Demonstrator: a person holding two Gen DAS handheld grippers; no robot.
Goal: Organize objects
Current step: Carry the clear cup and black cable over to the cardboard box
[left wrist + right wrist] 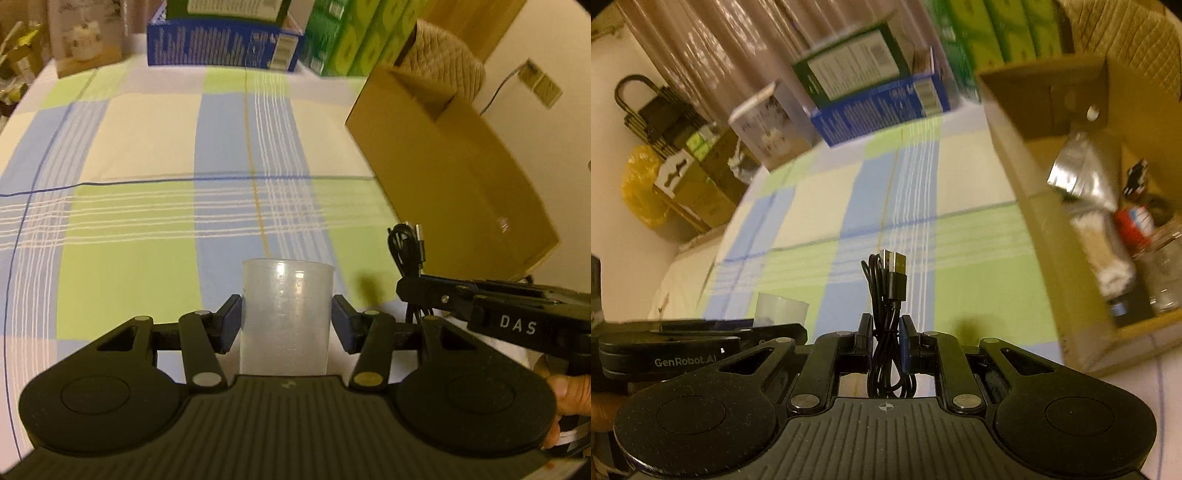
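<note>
A translucent plastic measuring cup (pixel 286 317) stands upright between the fingers of my left gripper (pixel 286 321); the pads touch its two sides. It also shows in the right wrist view (pixel 781 308). My right gripper (pixel 886 341) is shut on a coiled black USB cable (pixel 888 295), held upright above the checked cloth. The cable (pixel 408 251) and right gripper (pixel 413 291) appear in the left wrist view, just right of the cup. An open cardboard box (pixel 1027 206) stands to the right, holding a silver pouch (pixel 1082 170), a red-capped item (pixel 1132 221) and jars.
Checked green, blue and white cloth (pixel 147 166) covers the table. A blue box (pixel 221 44), green packs (pixel 351 37) and a white box (pixel 88 40) line the far edge. The cardboard box (pixel 454 158) stands at the right. Bags and boxes (pixel 665 184) sit beyond the table's left.
</note>
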